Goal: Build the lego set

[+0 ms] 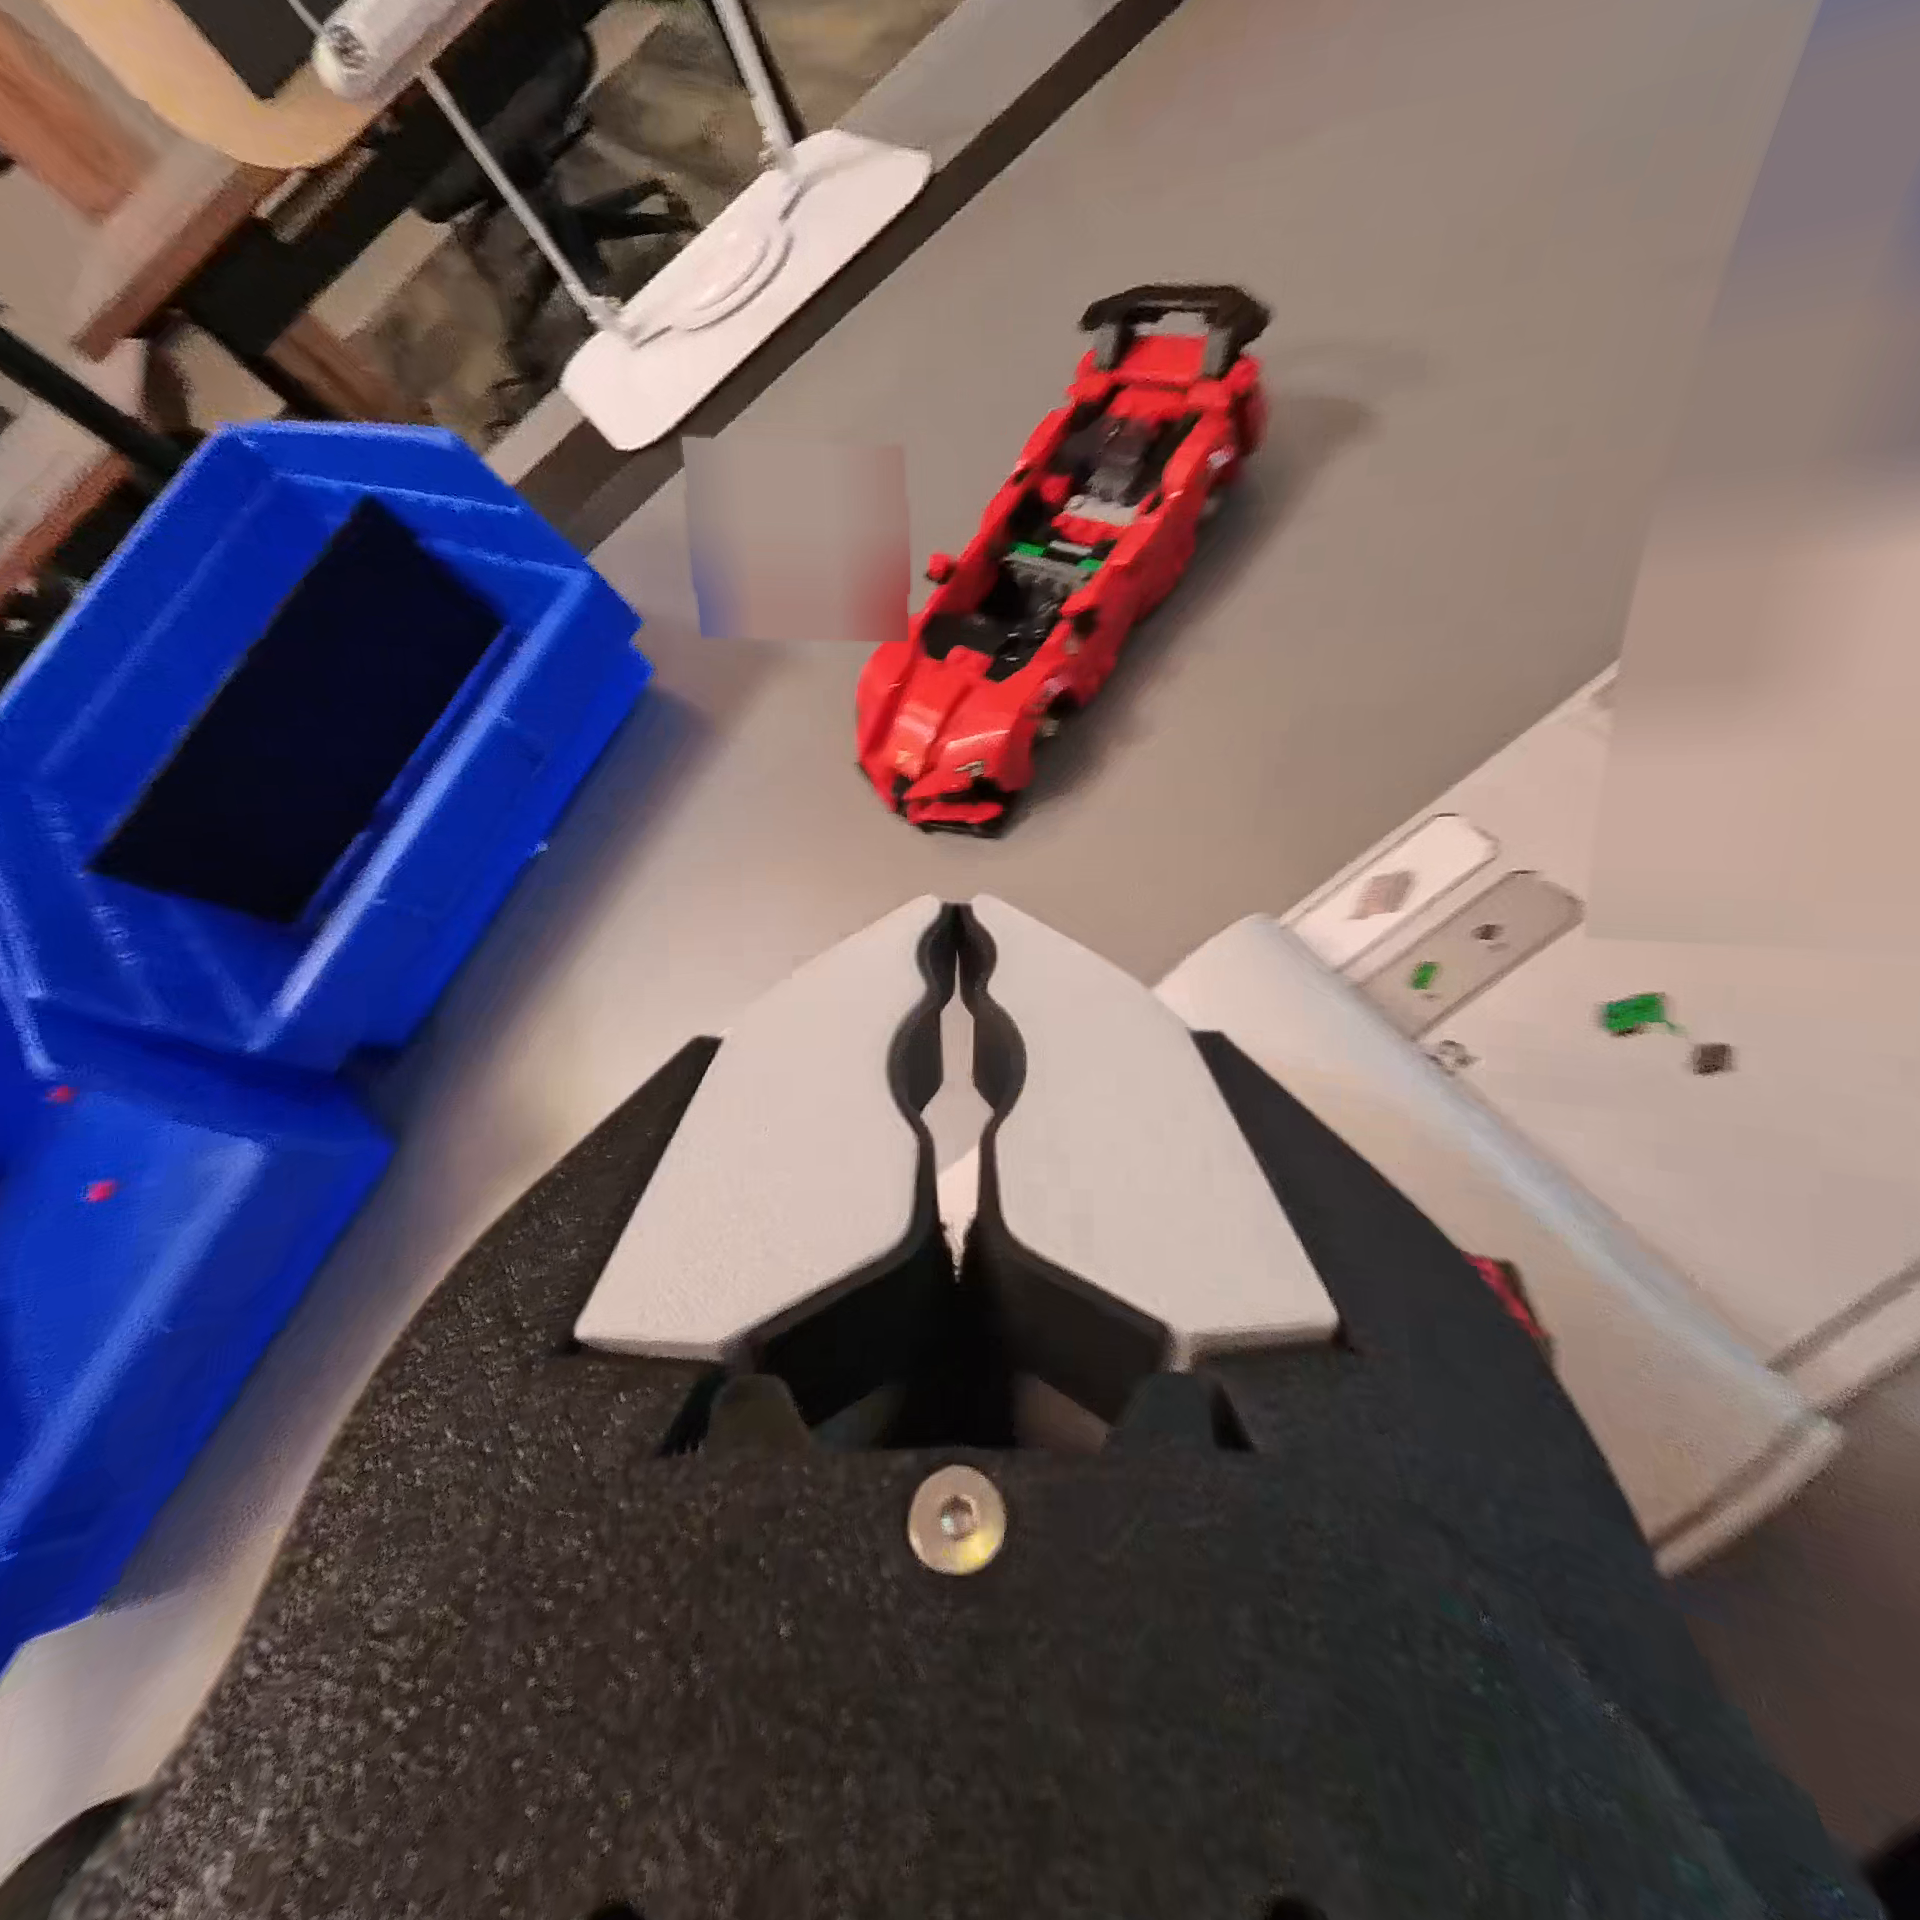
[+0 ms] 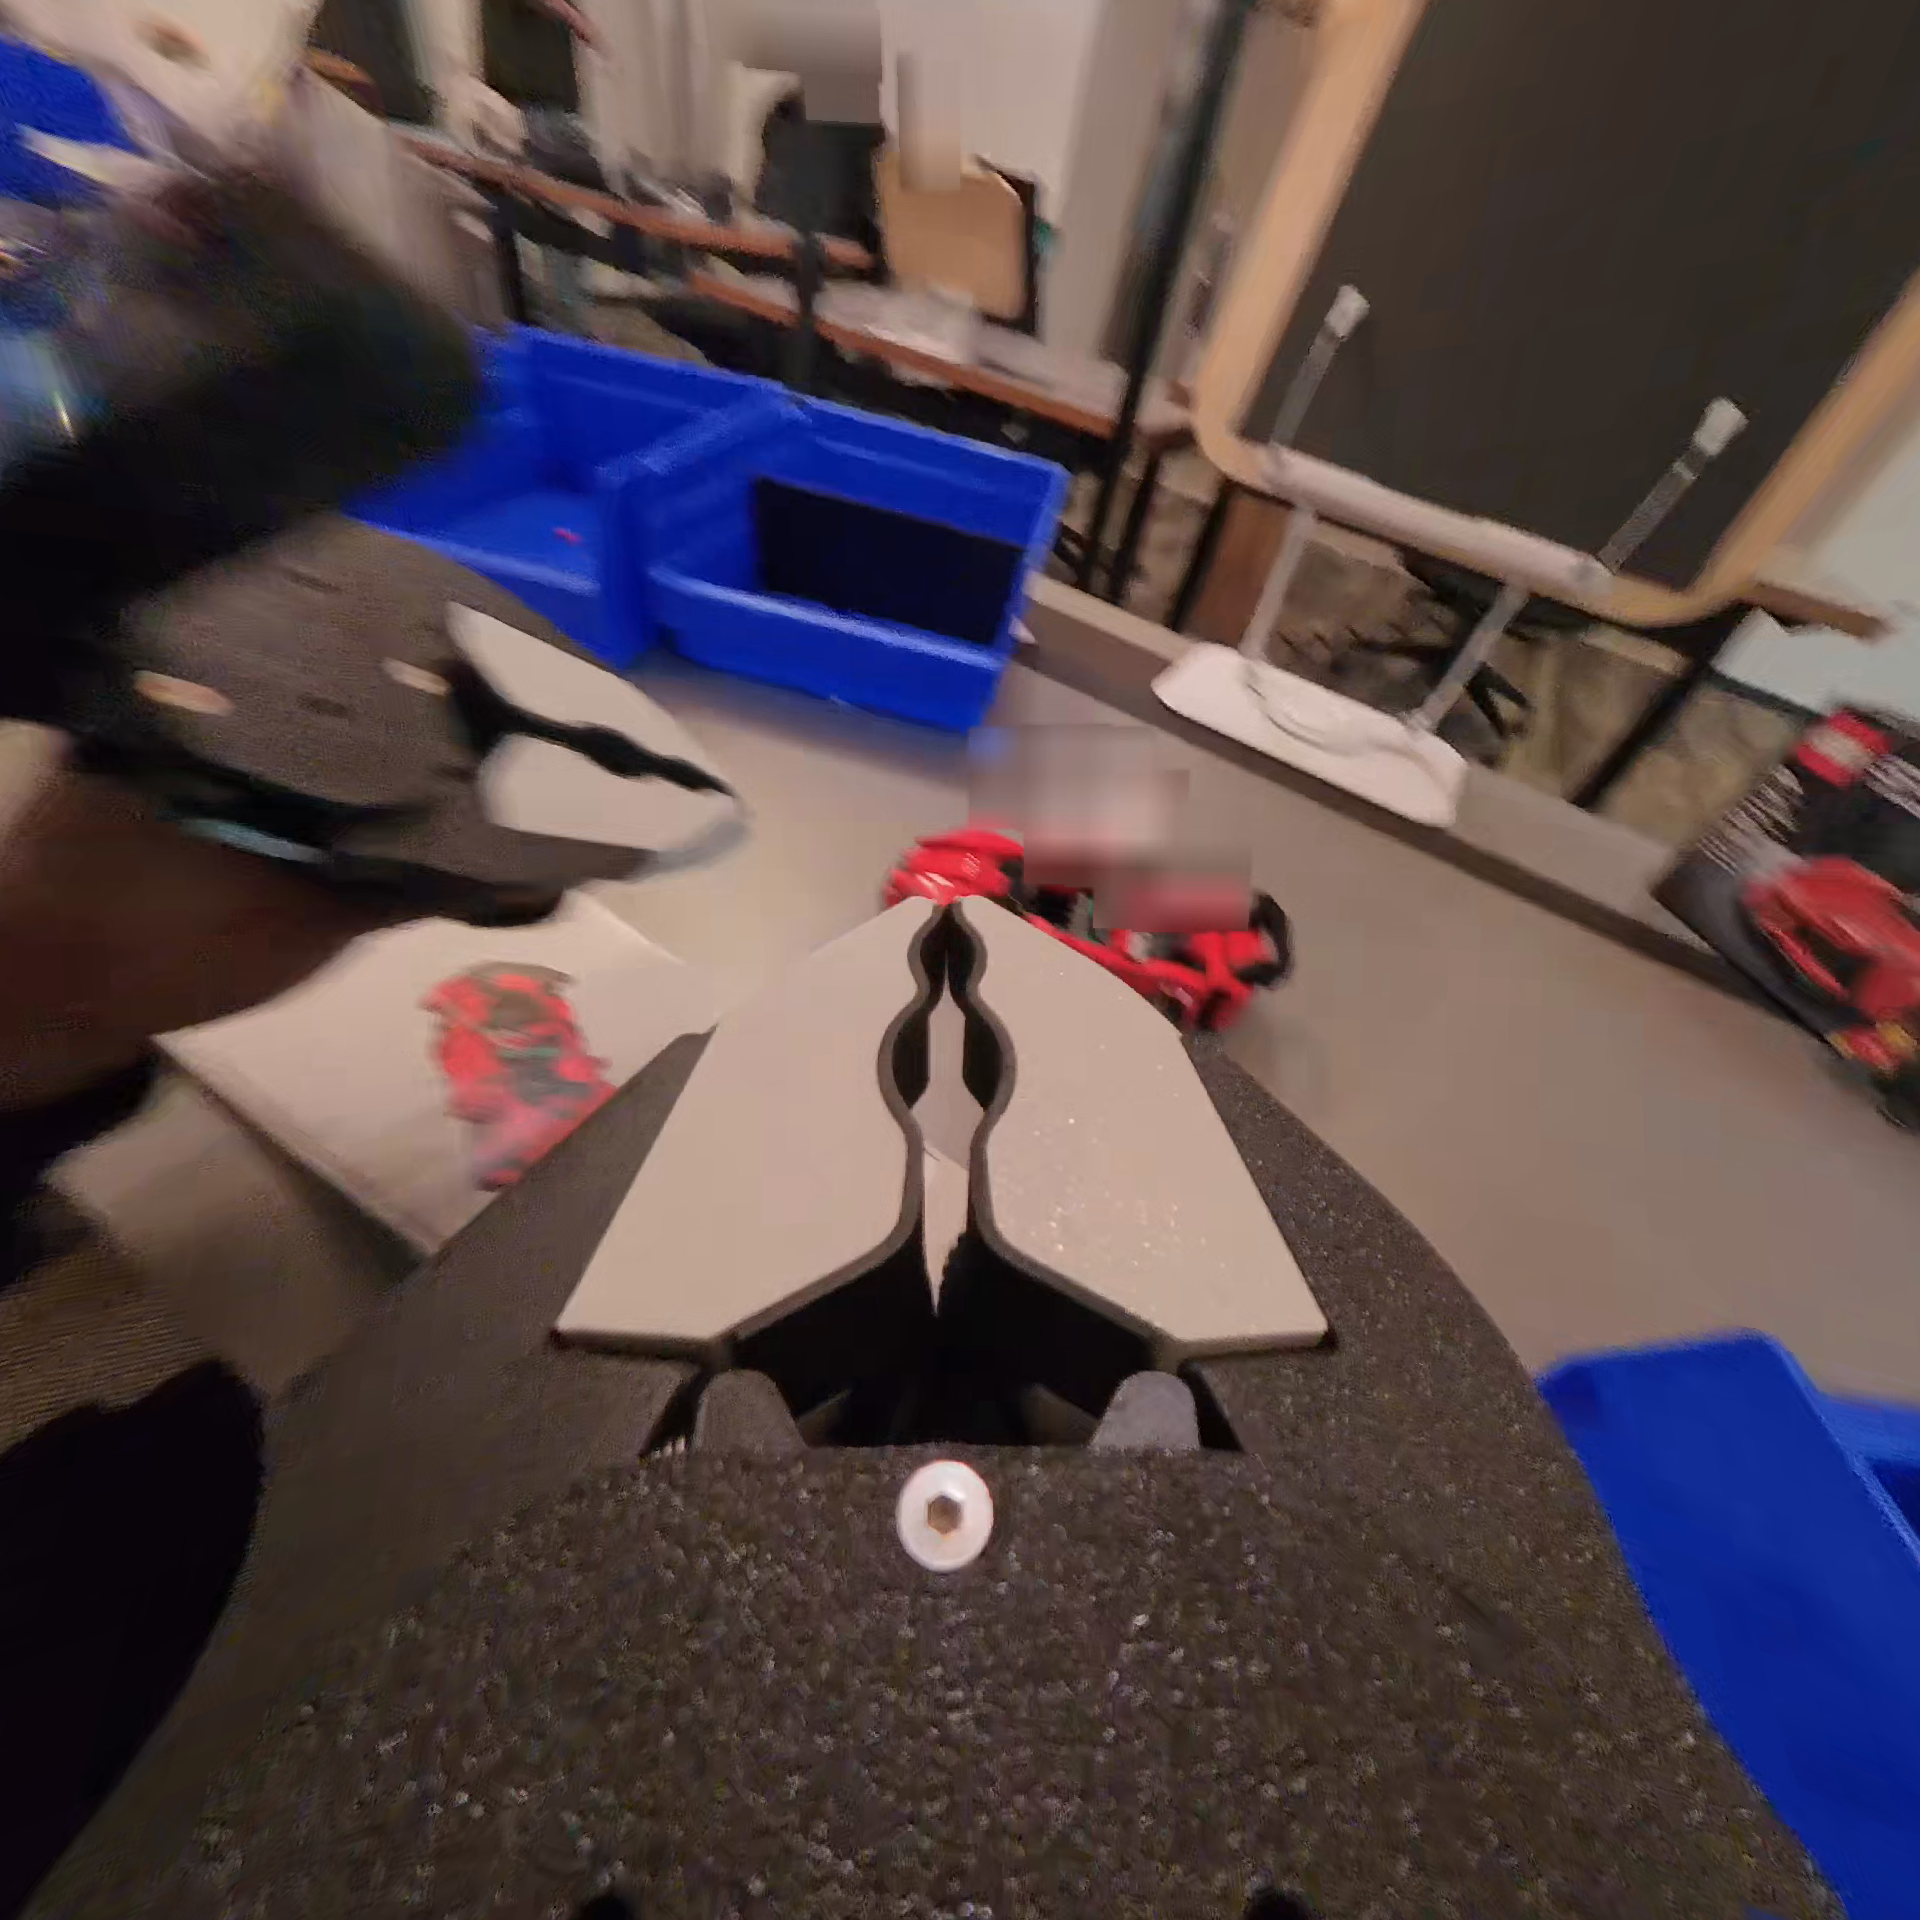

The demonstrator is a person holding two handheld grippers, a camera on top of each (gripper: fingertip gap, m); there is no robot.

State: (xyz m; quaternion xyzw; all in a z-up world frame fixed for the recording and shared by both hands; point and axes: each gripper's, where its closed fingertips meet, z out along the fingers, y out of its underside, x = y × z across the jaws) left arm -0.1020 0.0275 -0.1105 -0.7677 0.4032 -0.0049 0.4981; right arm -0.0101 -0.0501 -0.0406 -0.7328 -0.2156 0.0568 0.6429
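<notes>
A red lego car (image 1: 1070, 561) with a black rear wing stands on the grey table, its nose toward me. My left gripper (image 1: 957, 914) is shut and empty, a short way in front of the car's nose. An open instruction booklet (image 1: 1621, 1101) lies at the right. In the right wrist view the car (image 2: 1164, 951) lies just beyond my right gripper (image 2: 949, 912), which is shut and empty. The left gripper (image 2: 717, 795) shows there at the left, blurred, above the booklet (image 2: 416, 1070).
Blue bins (image 1: 270, 727) stand left of the car; they show at the back in the right wrist view (image 2: 831, 582). Another blue bin (image 2: 1766, 1558) is at the near right. A white lamp base (image 1: 748, 281) sits at the table's far edge. The set's box (image 2: 1839, 914) stands at the right. The grippers' ends are close to 15 cm from one another. From my left tips it is roughly 15 cm to the red lego car (image 1: 1070, 561); from my right, 25 cm.
</notes>
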